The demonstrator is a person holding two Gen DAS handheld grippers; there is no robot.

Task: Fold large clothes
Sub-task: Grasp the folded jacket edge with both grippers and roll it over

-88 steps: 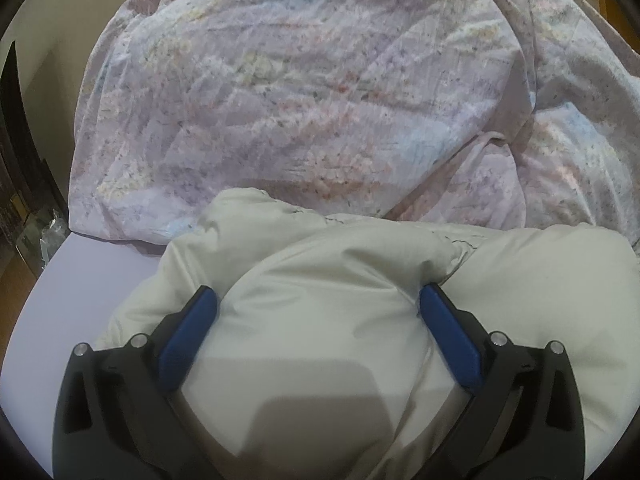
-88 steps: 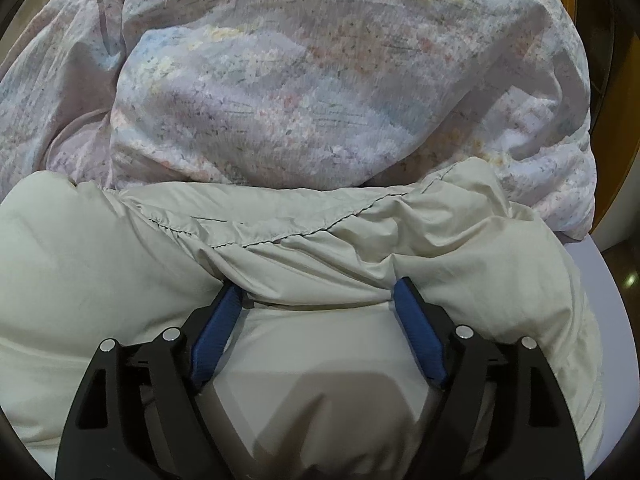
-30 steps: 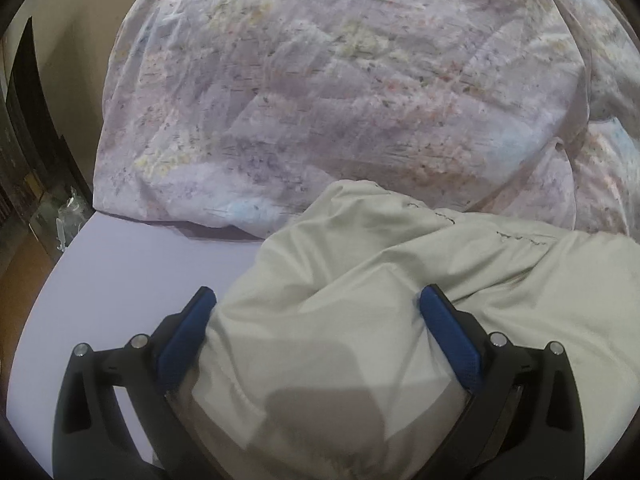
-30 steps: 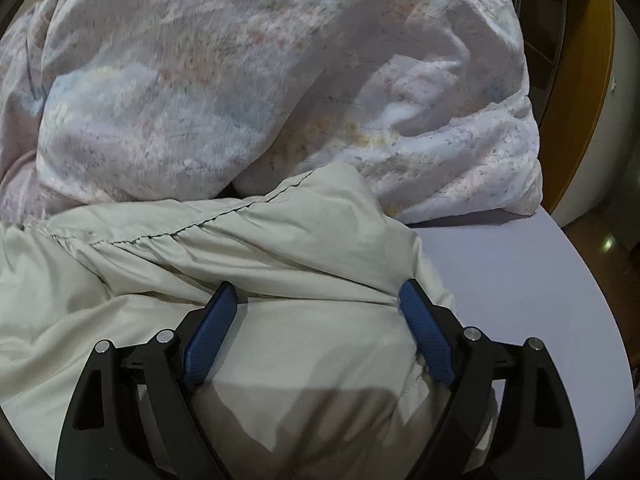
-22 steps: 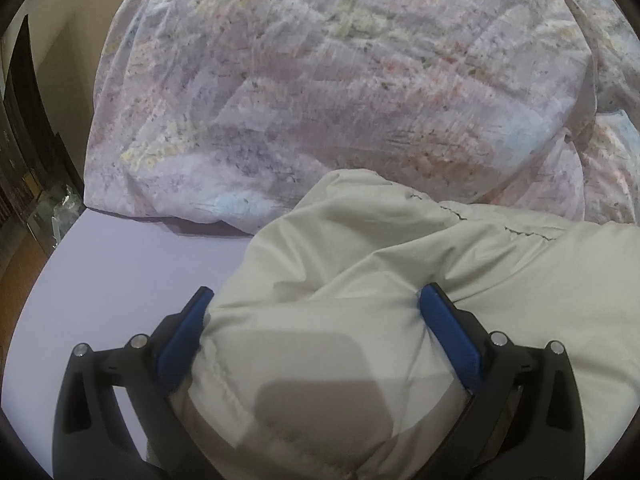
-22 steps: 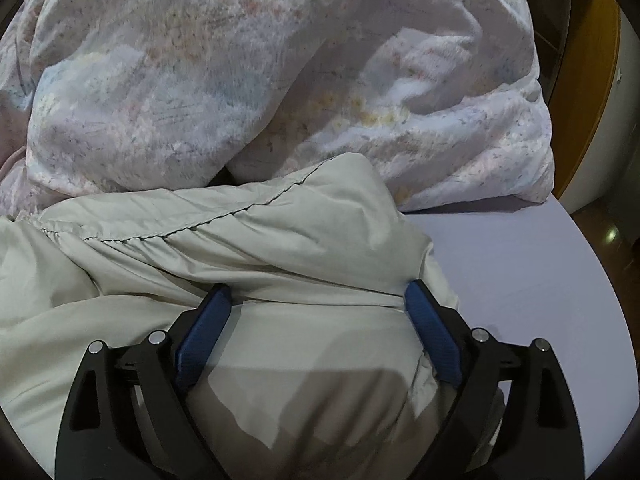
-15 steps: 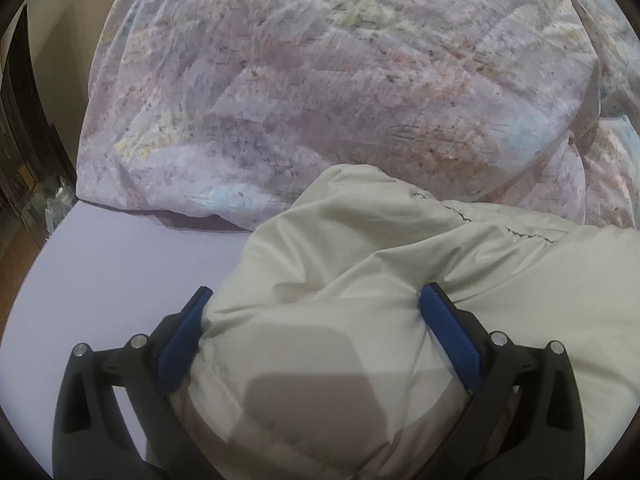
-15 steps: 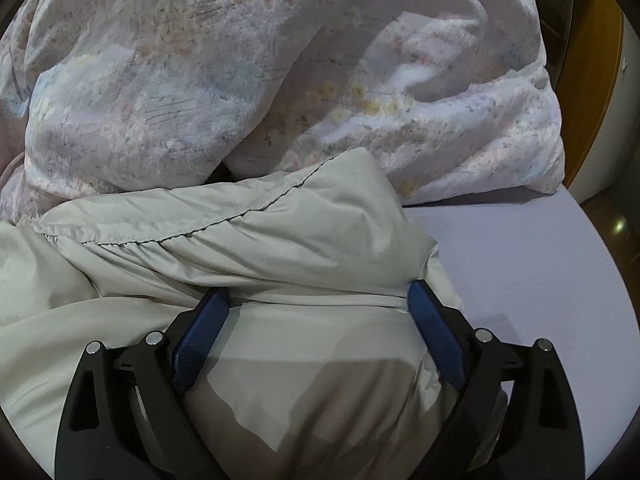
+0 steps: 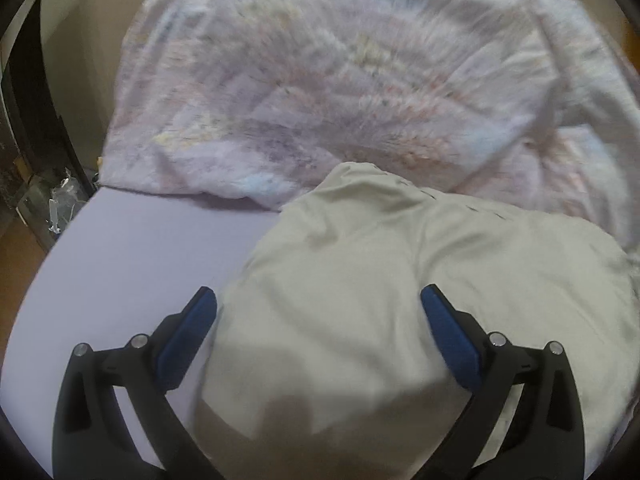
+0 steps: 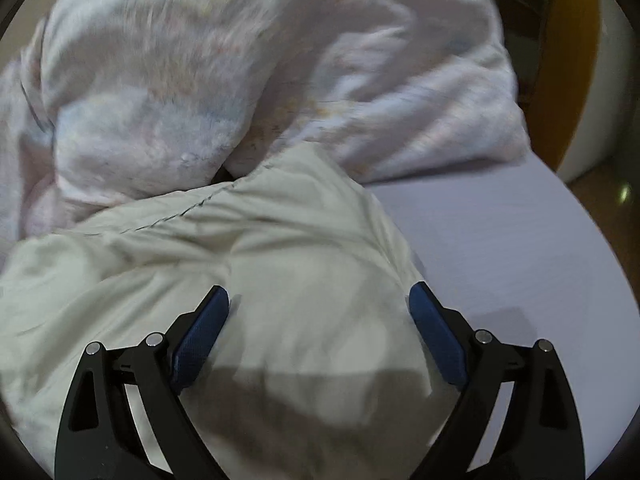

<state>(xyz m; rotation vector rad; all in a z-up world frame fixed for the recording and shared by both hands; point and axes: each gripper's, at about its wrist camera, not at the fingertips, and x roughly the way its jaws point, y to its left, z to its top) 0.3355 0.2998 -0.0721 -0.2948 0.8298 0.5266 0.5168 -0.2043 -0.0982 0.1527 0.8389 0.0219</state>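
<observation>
Your left gripper (image 9: pixel 318 308) and right gripper (image 10: pixel 318 306) both stand wide open over the beige garment (image 9: pixel 400 280), pads not pressing it. It lies bunched on the bed (image 9: pixel 140 248) against the floral quilt (image 9: pixel 340 80), long axis running between your two grippers, one over each end.

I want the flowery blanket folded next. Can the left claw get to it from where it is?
Probably yes, with a forward reach. The left claw stands open around the puffy beige garment, and the flowery blanket lies just beyond it, touching it. Only that soft bulge is in between.
</observation>
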